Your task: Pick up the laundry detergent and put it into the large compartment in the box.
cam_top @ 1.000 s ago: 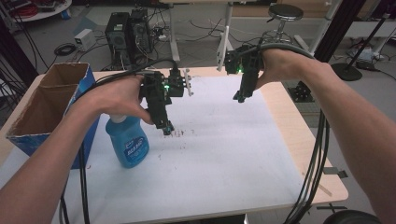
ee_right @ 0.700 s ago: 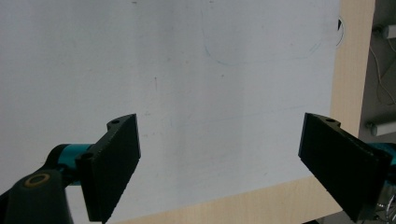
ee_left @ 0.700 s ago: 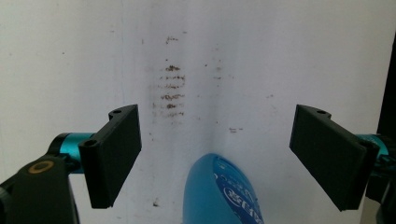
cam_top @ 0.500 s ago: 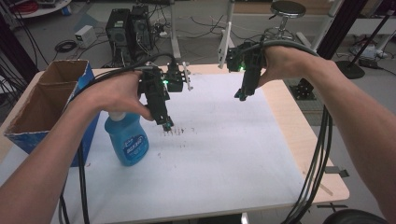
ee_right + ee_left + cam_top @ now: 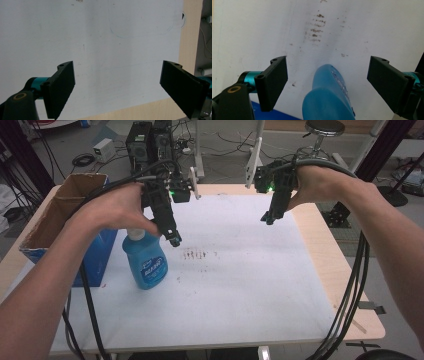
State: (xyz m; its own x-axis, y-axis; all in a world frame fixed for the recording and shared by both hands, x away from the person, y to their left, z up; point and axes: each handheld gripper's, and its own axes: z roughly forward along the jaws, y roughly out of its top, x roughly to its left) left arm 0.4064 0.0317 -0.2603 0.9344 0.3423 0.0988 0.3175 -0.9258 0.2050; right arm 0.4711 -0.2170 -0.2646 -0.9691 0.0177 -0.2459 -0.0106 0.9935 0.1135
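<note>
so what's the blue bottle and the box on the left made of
The blue bottle looks like glossy translucent plastic: smooth moulded curves, printed label. The box looks like matte corrugated cardboard: brown inside, ragged open flaps, blue printed outside.

The person's left forearm reached in from seven o'clock, the hand wrapped around the left gripper (image 5: pixel 174 240), which tilted down with its jaws spread wide apart. The right forearm came in from four o'clock, its hand holding the right gripper (image 5: pixel 266 219) raised, pointing down, jaws likewise spread wide.
</note>
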